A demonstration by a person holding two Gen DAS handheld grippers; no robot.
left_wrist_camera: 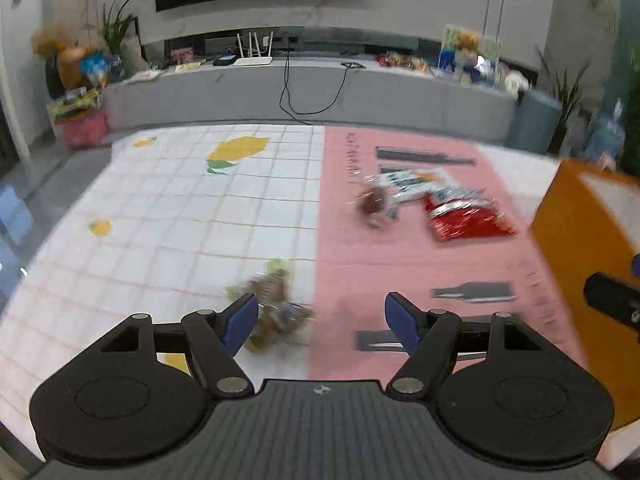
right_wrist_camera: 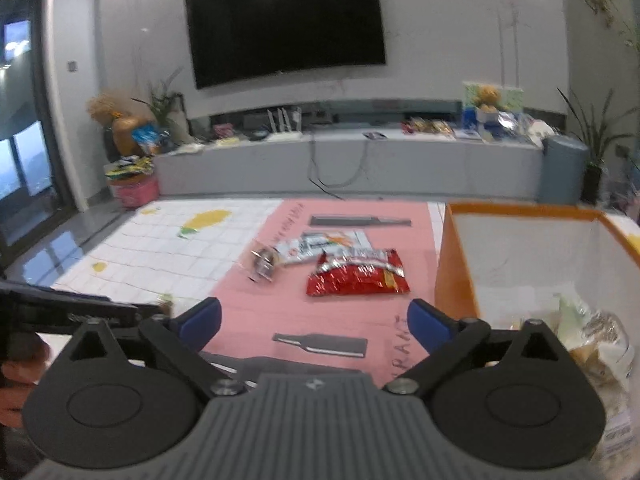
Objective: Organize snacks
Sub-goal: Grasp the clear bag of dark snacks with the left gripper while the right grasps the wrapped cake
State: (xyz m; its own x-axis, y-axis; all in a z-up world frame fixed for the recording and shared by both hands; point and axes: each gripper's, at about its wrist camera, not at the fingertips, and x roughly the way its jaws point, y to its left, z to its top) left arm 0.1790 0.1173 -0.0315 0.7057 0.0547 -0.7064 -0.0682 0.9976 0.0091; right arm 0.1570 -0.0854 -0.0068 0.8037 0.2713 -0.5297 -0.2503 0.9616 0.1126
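The left tongs (left_wrist_camera: 320, 316) stood wide and empty, just above a brownish snack packet (left_wrist_camera: 276, 312) on the table (left_wrist_camera: 160, 240). The right tongs (right_wrist_camera: 314, 326) were also wide and empty, beside the orange box (right_wrist_camera: 456, 276), with a red chip bag (right_wrist_camera: 358, 278) ahead. Recommended procedure — centre the packet between the pads, then close.

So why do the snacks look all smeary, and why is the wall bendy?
Left wrist view: motion blur smears the red snack bag and the brownish snack. Right wrist view: sharper, but the fisheye lens curves the TV, and ceiling lights glare on its screen.
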